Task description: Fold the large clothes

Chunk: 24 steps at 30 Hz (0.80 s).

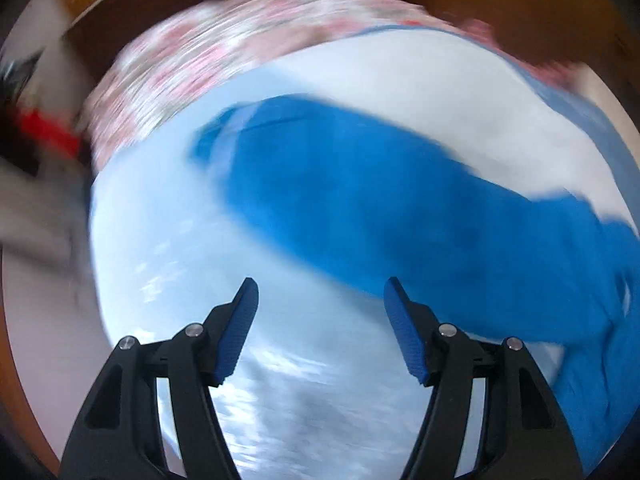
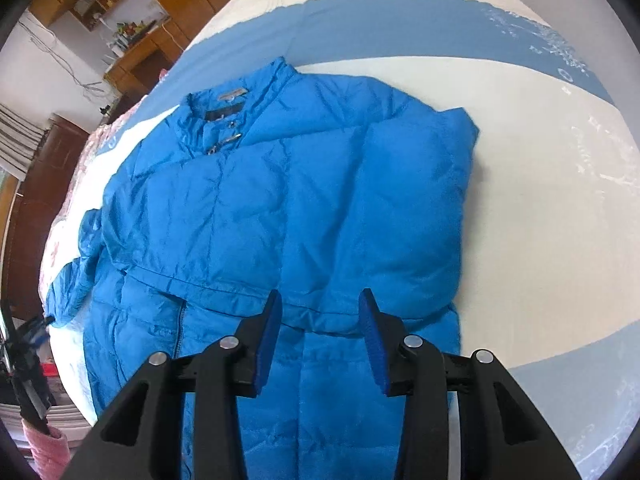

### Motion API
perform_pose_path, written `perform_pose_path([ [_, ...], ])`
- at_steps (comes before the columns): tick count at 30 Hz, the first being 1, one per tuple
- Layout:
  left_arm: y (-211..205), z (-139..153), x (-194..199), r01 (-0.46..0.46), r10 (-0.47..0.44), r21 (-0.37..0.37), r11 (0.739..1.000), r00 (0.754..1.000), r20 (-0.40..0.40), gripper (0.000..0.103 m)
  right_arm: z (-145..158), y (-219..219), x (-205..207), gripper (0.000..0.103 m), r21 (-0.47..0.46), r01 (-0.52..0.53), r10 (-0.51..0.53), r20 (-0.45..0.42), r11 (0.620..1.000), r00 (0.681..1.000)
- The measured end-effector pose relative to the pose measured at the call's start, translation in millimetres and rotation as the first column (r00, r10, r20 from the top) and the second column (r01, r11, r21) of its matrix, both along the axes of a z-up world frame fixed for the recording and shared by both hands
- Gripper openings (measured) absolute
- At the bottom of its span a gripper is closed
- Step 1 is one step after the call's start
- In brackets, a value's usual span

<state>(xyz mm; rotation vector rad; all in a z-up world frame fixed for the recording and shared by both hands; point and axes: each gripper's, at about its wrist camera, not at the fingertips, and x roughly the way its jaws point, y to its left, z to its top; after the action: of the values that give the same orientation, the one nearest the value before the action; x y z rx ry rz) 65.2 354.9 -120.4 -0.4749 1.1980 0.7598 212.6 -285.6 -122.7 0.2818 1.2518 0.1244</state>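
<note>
Left gripper (image 1: 320, 312) was wide open and held nothing, above the bed (image 1: 168, 264); view smeared. One sleeve (image 1: 360, 196) of the blue jacket (image 1: 540, 300) lay stretched out unfolded toward the floral quilt (image 1: 224, 44) at the bed's far edge.

Right gripper (image 2: 320, 320) was open too, empty, over the jacket's middle. Right sleeve (image 2: 416, 208) looked already folded across the chest; the other sleeve and the bottom half remained. Nothing on the bed blocked the fold; wooden desk (image 2: 136, 56) stood beyond it.
</note>
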Motion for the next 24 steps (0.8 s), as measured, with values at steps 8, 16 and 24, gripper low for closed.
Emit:
perform_pose_path([
  [8, 67, -28, -12, -0.137, 0.169, -0.213, 0.967, 0.976, 0.140, 0.065, -20, 20, 15, 0.040, -0.038, -0.019, 0.018, -0.045, 0.999, 0.999],
  [16, 75, -36, 0, -0.185, 0.241, -0.244, 0.952, 0.945, 0.223, 0.024, -35, 19, 16, 0.040, -0.044, -0.005, 0.002, -0.070, 0.999, 0.998],
  [24, 67, -38, 8, -0.183, 0.238, -0.224, 0.957, 0.939, 0.247, 0.011, -54, 17, 21, 0.041, -0.033, 0.016, -0.019, -0.087, 0.999, 0.996],
])
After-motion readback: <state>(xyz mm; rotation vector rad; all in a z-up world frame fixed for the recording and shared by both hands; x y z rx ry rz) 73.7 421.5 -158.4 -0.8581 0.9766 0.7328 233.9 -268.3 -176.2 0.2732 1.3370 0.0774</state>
